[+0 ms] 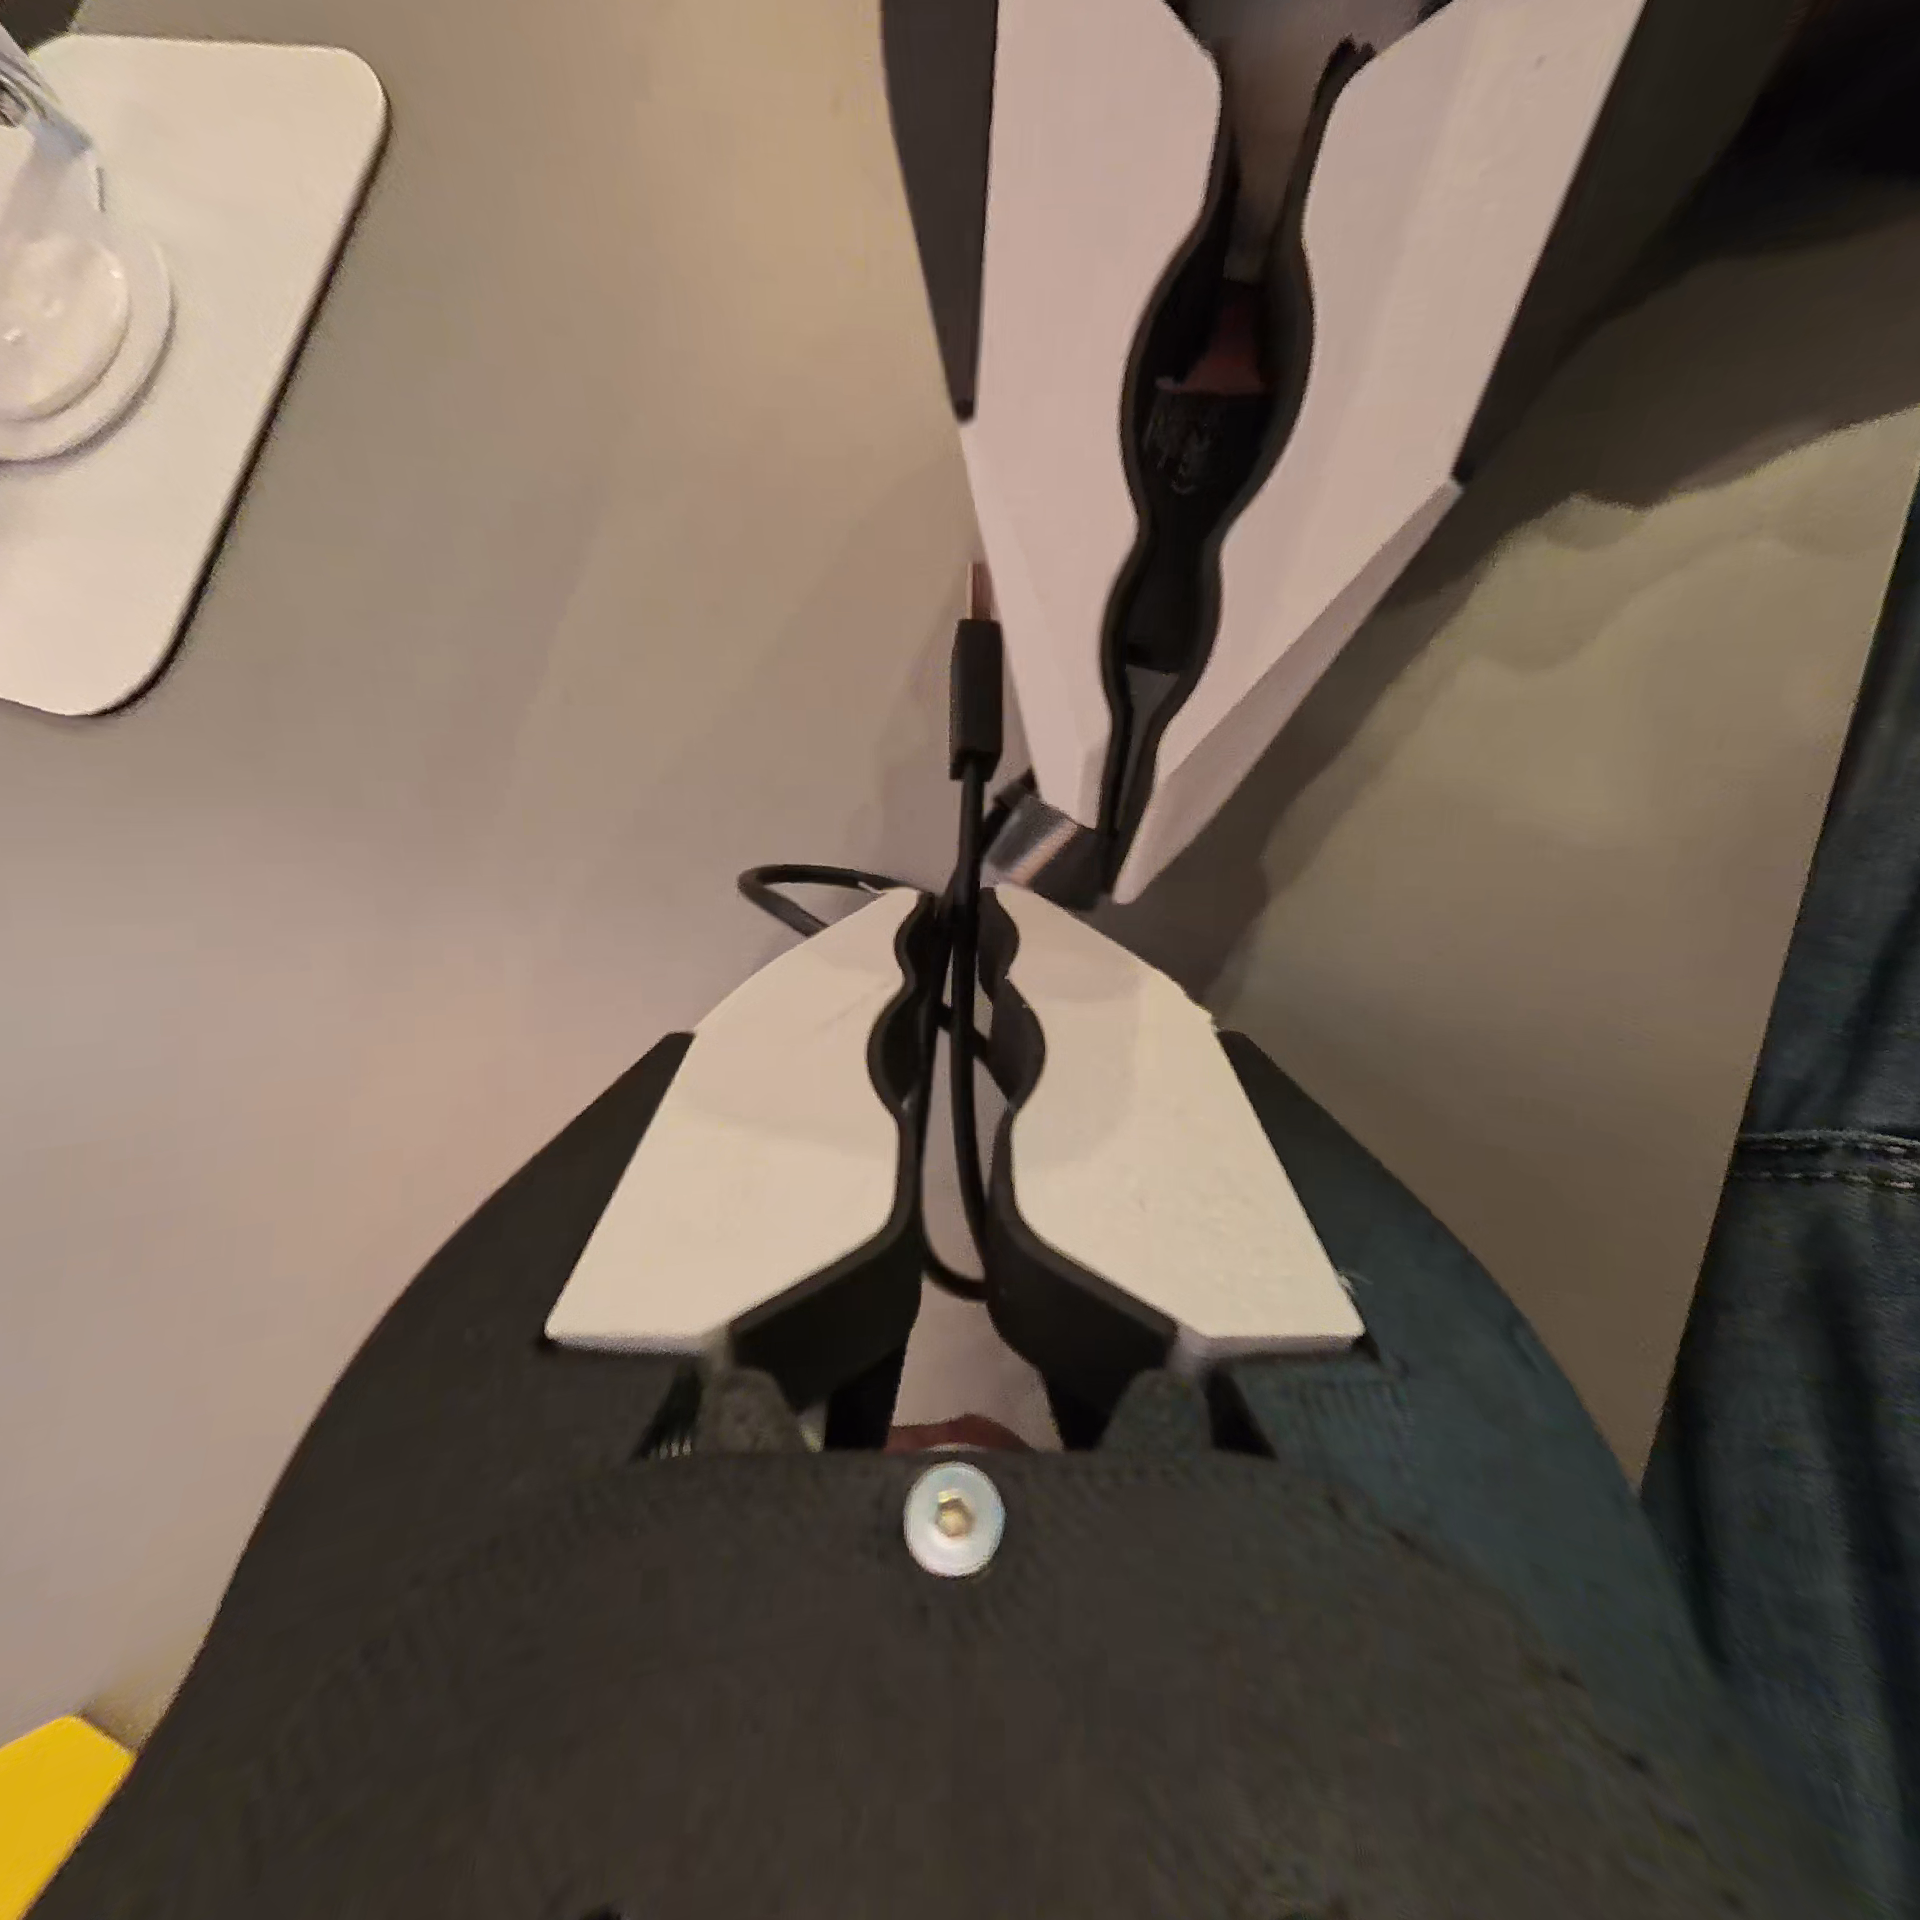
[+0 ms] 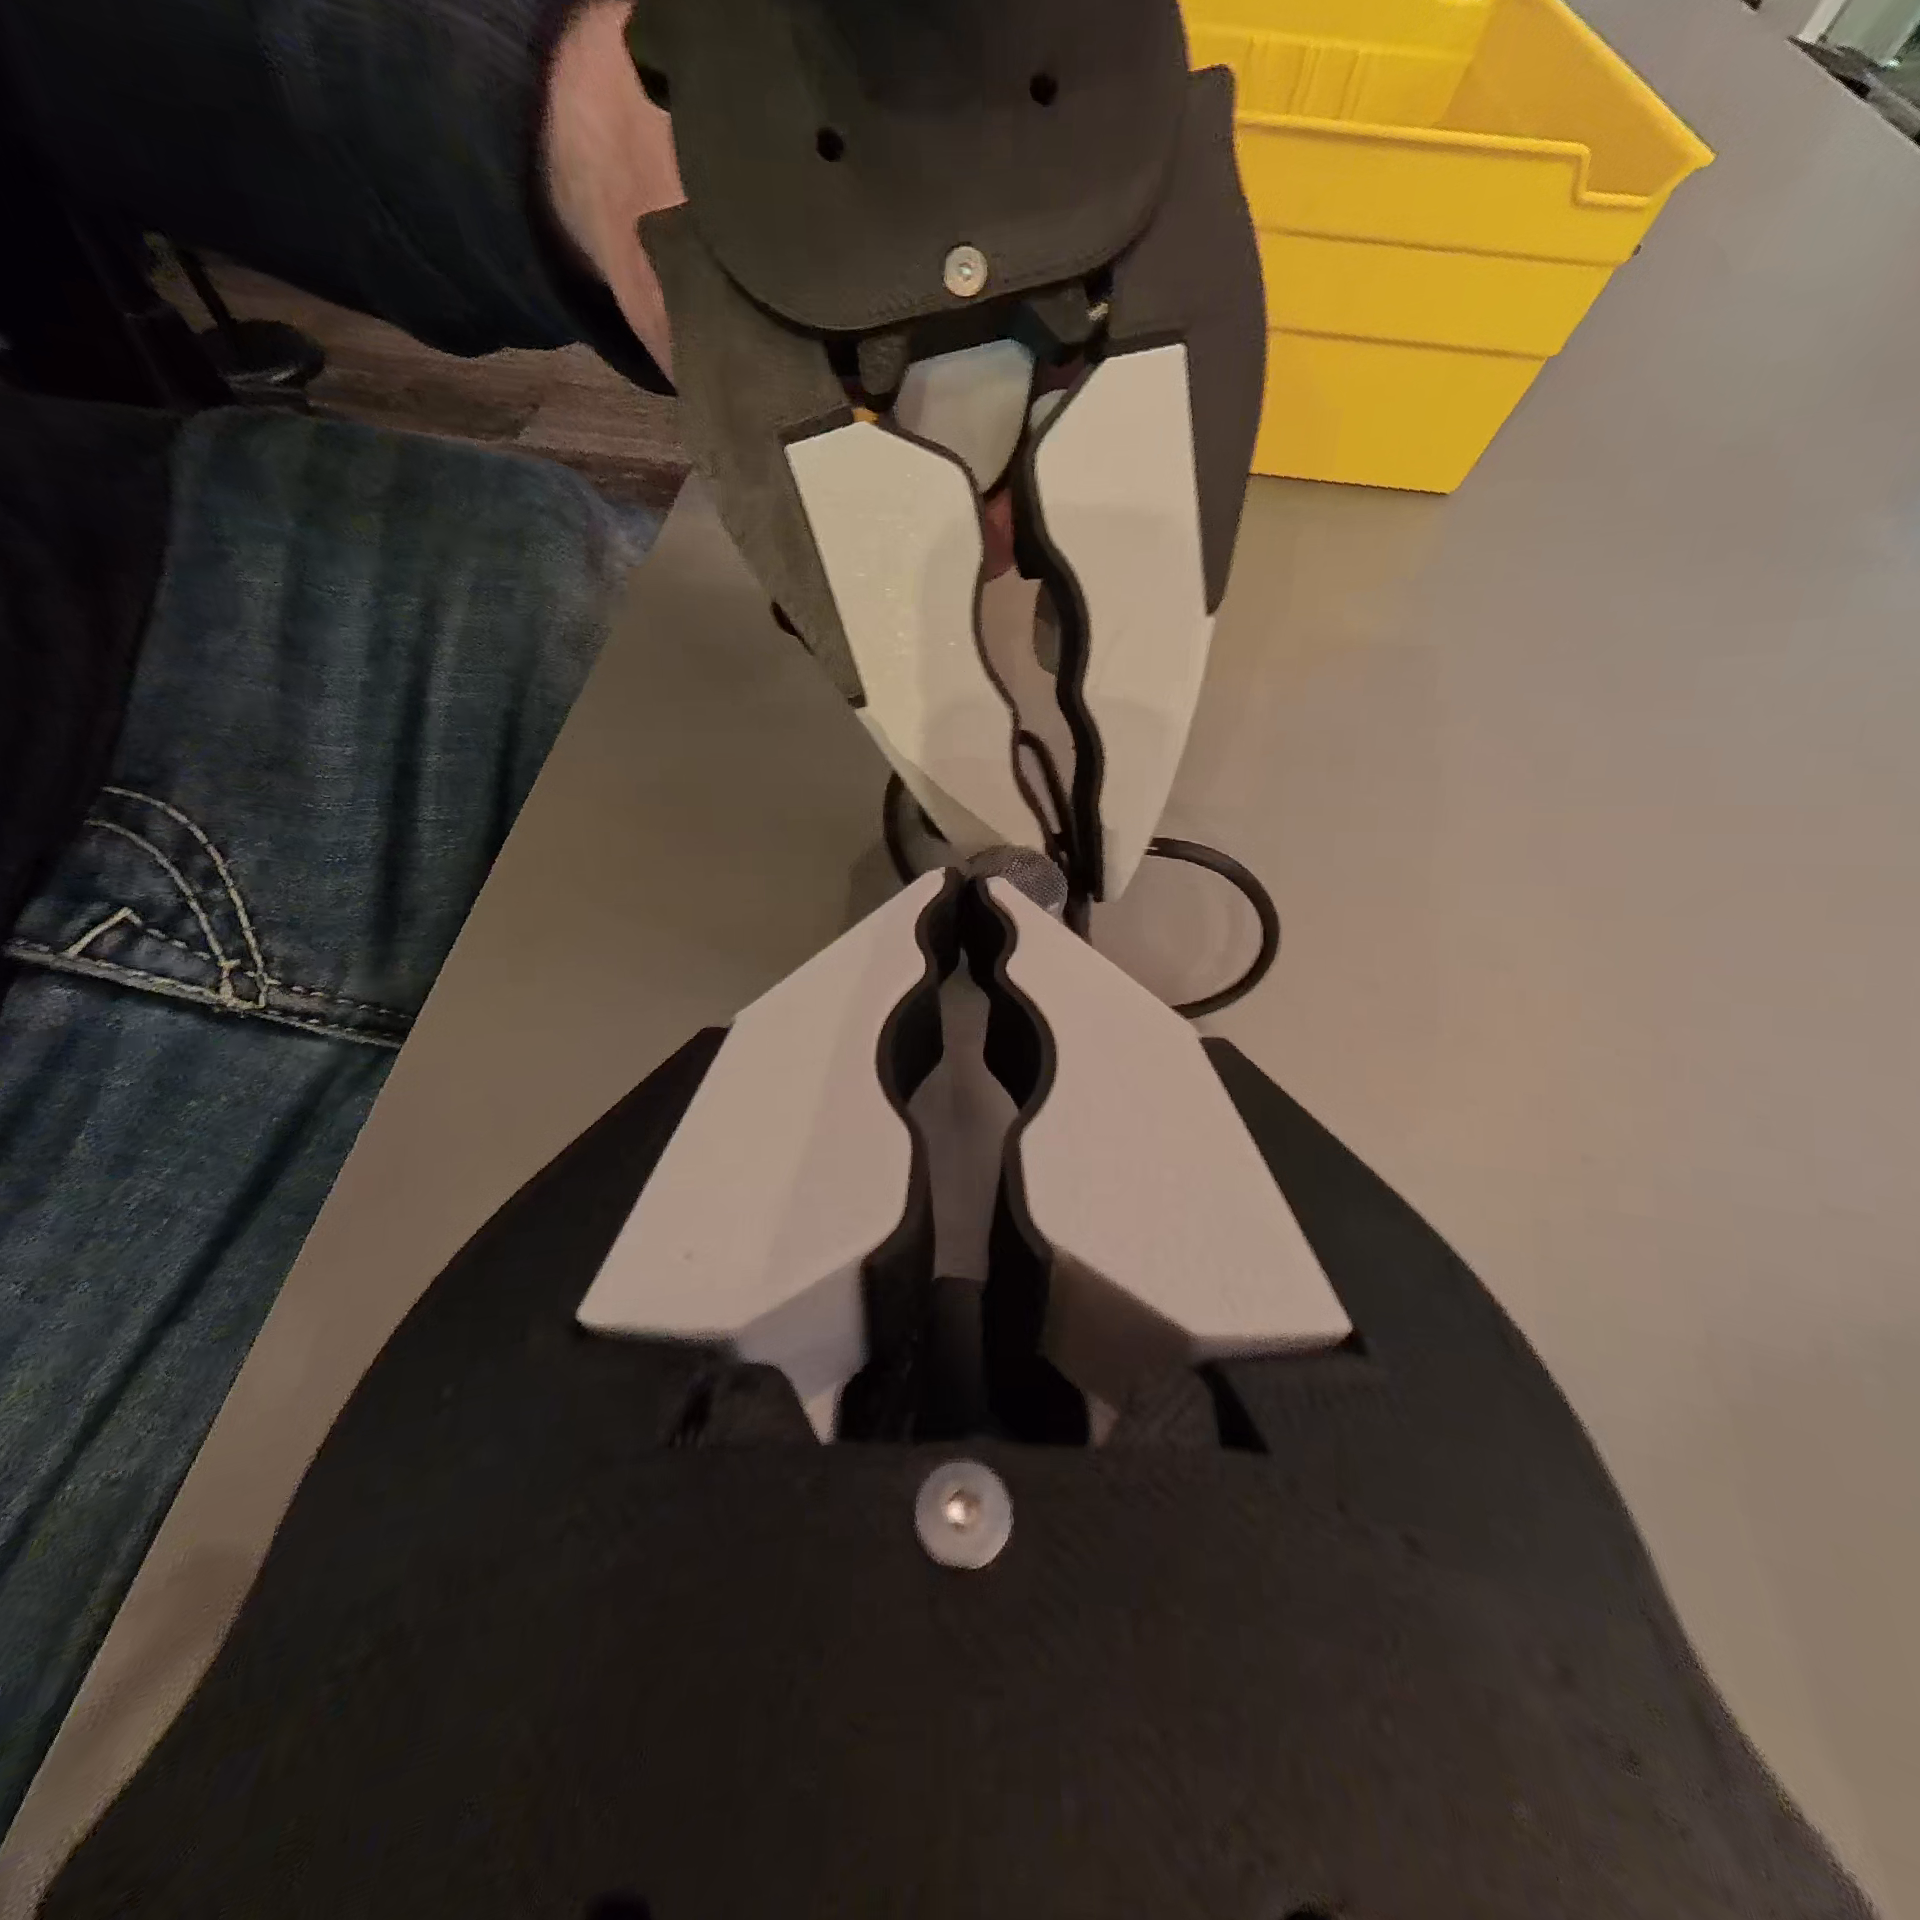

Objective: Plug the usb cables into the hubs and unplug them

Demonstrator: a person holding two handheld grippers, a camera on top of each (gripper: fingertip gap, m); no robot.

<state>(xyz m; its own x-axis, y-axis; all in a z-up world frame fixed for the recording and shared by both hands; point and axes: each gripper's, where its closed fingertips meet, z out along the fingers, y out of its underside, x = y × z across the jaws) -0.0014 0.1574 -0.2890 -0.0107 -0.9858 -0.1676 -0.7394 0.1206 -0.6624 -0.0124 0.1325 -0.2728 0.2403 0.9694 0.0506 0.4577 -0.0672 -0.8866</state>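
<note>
Jaws of the left gripper (image 1: 956,914) pinch a thin black USB cable (image 1: 961,1039), whose plug (image 1: 975,691) points straight ahead beside the right gripper (image 1: 1101,831); there a silvery metal piece (image 1: 1029,836) is half hidden. In the right wrist view, the right gripper (image 2: 961,894) looks nearly shut on something hidden; a grey ribbed piece (image 2: 1023,868) peeks past the tips. Cable loops lie on the grey tabletop (image 2: 1558,935).
</note>
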